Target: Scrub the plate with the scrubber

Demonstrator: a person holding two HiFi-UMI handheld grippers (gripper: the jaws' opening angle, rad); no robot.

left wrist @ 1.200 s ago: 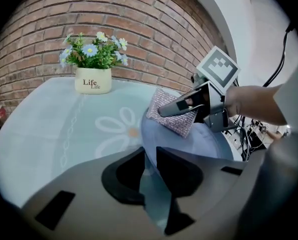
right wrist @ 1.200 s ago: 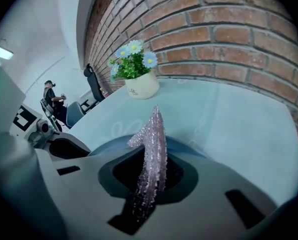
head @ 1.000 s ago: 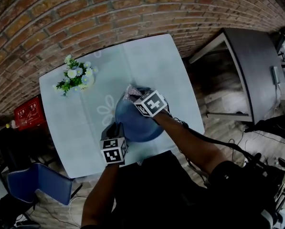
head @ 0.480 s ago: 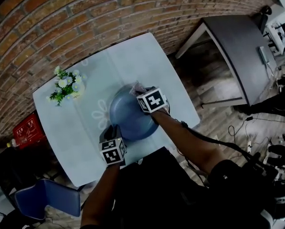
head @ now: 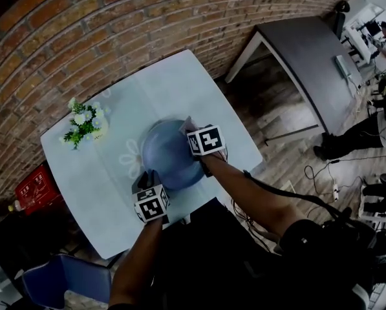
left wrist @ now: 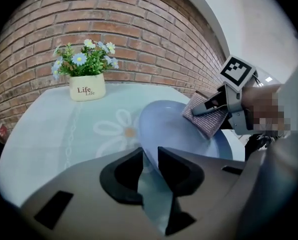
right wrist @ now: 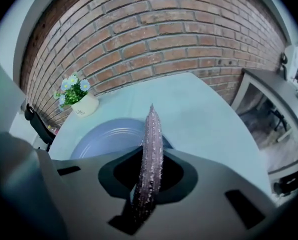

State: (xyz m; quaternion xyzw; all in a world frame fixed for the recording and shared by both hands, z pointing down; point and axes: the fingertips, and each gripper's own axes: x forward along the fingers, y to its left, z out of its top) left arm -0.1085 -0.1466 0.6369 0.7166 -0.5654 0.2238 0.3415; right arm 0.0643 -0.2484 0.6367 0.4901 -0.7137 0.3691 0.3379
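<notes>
Holding a two-jaw gripper in each hand, the person leans over a pale blue table (head: 102, 173) set against a brick wall (head: 115, 31). The left gripper (left wrist: 149, 156) has the near rim of the blue plate (left wrist: 173, 134) between its jaws. Those jaws have just been opening and now stand apart: the rim lies close along the right-hand jaw, and a narrow gap seems to show on the other side, so they do not look to be pinching it. From these jaws the plate runs forward and to the right, its face turned up and seemingly tipped a little

The right gripper (right wrist: 151, 156) has its jaws clamped on the scrubber (right wrist: 151, 149), a purple-grey, glittery pad seen edge-on in its own view. The pad stands upright between the jaws and sticks out well past their tips. Just beyond and to the left of those jaws lies the plate, with the pad over its right-hand edge. Seen from the left gripper, the scrubber rests against the plate's far right rim, with the right gripper's marker cube above it

A small cream pot of blue and white flowers (left wrist: 87, 90) stands on the table, well ahead and to the left of both pairs of jaws and apart from the plate. A white flower pattern on the tablecloth shows between the pot and the plate
</notes>
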